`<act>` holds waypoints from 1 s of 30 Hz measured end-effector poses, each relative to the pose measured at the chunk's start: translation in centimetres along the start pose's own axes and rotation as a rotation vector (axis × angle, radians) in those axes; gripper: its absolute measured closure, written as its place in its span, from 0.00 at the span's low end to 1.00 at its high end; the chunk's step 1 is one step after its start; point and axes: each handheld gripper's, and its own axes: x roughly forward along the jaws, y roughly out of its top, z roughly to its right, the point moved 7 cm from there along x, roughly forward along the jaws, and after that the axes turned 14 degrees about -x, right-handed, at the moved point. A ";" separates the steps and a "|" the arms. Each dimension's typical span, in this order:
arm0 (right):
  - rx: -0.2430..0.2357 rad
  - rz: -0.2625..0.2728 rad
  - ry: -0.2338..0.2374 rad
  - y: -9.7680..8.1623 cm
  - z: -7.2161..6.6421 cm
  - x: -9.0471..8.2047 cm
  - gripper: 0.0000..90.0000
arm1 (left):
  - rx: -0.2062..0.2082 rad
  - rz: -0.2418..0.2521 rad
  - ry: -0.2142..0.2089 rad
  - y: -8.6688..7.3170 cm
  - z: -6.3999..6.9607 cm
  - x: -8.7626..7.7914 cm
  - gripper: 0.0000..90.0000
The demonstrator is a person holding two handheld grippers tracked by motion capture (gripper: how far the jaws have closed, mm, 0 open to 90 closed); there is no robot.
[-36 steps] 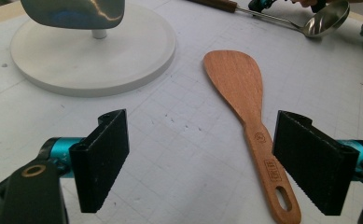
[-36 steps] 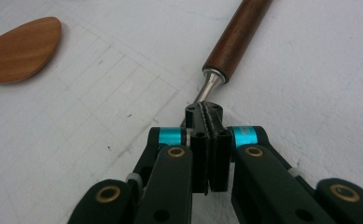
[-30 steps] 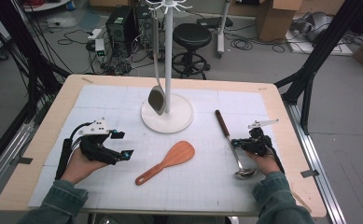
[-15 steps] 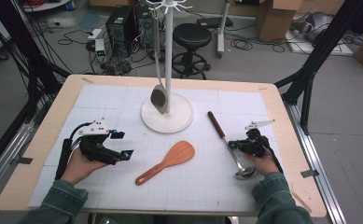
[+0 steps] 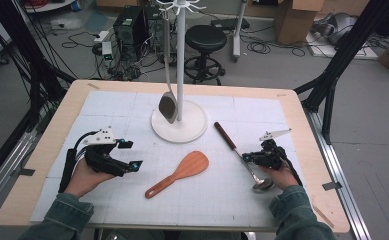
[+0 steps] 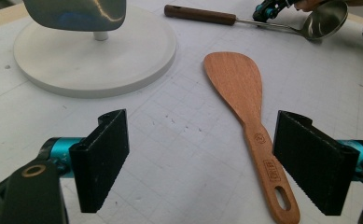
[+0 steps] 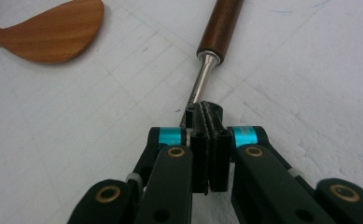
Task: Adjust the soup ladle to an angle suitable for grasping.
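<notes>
We log left gripper (image 5: 132,165) resting on counter (image 5: 57,130), jaws wide apart, nothing between | wooden spatula (image 5: 178,173) flat mid-counter, just beside those jaws | ladle (image 5: 241,156) lying right of white stand base (image 5: 192,131) | right gripper (image 5: 249,158) jaws clamped on ladle's metal shaft.

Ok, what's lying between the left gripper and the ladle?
The wooden spatula lies between the left gripper and the ladle, seen in the high view.
</notes>
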 end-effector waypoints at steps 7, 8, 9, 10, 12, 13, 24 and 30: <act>-0.011 -0.006 0.021 0.0 -0.4 0.1 1.00 | -0.001 0.002 -0.001 0.0 0.0 0.0 0.22; -0.012 -0.007 0.023 0.0 -0.4 0.1 1.00 | 0.000 0.003 -0.002 0.0 0.0 0.0 0.21; -0.013 -0.007 0.023 0.0 -0.4 0.1 1.00 | 0.000 0.002 -0.001 0.0 0.0 0.0 0.22; -0.012 -0.008 0.025 0.0 -0.5 0.1 1.00 | 0.000 0.002 -0.001 0.0 0.0 -0.1 0.22; -0.009 -0.011 0.030 0.0 -0.6 0.1 1.00 | -0.001 0.006 -0.001 0.1 0.0 -0.1 0.22; -0.021 -0.008 0.033 0.0 -0.5 0.1 1.00 | -0.001 0.005 0.000 0.1 0.0 -0.1 0.22; -0.027 -0.020 0.050 0.0 -0.9 0.1 1.00 | 0.000 0.006 0.000 0.1 0.0 -0.1 0.22; -0.032 -0.022 0.050 0.0 -0.9 0.1 1.00 | -0.002 0.007 0.000 0.1 0.0 -0.1 0.22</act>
